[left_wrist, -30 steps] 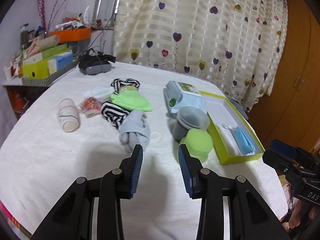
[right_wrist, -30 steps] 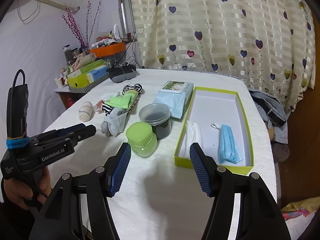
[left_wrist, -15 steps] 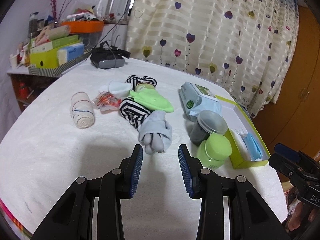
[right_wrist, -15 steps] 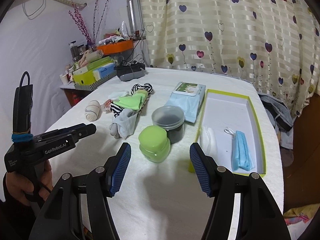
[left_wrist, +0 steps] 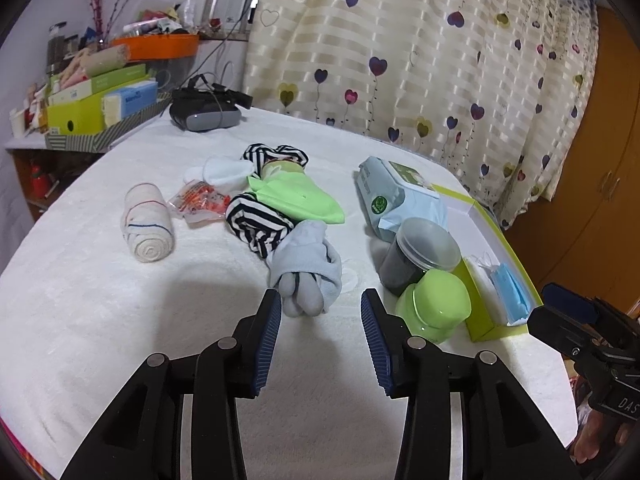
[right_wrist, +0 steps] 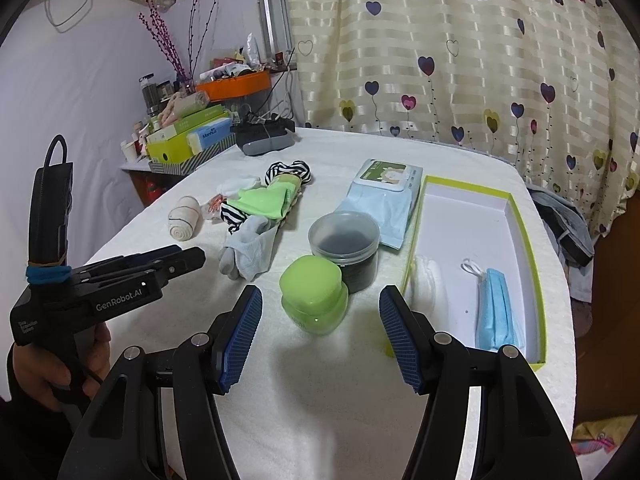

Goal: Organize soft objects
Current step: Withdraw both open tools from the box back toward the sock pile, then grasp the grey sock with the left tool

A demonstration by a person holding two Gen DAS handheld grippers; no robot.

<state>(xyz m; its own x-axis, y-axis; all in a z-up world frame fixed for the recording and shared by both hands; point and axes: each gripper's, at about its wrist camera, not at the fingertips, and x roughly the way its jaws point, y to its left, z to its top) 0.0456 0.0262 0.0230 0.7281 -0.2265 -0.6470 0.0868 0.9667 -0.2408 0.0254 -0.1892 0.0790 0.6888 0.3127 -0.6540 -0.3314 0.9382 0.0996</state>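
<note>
Grey knitted sock bundle (left_wrist: pixel 308 272), lumpy, on fluffy white tablecloth (left_wrist: pixel 120 320).

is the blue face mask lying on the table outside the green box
No, the blue face mask lies inside the green box, near its front end.

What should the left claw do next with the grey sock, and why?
Probably ease forward and down until the grey sock sits between its pads. The left claw has just been opening, nothing is between its pads yet, and the sock's toe lies on the white table just ahead, apart from the green jar.
</note>
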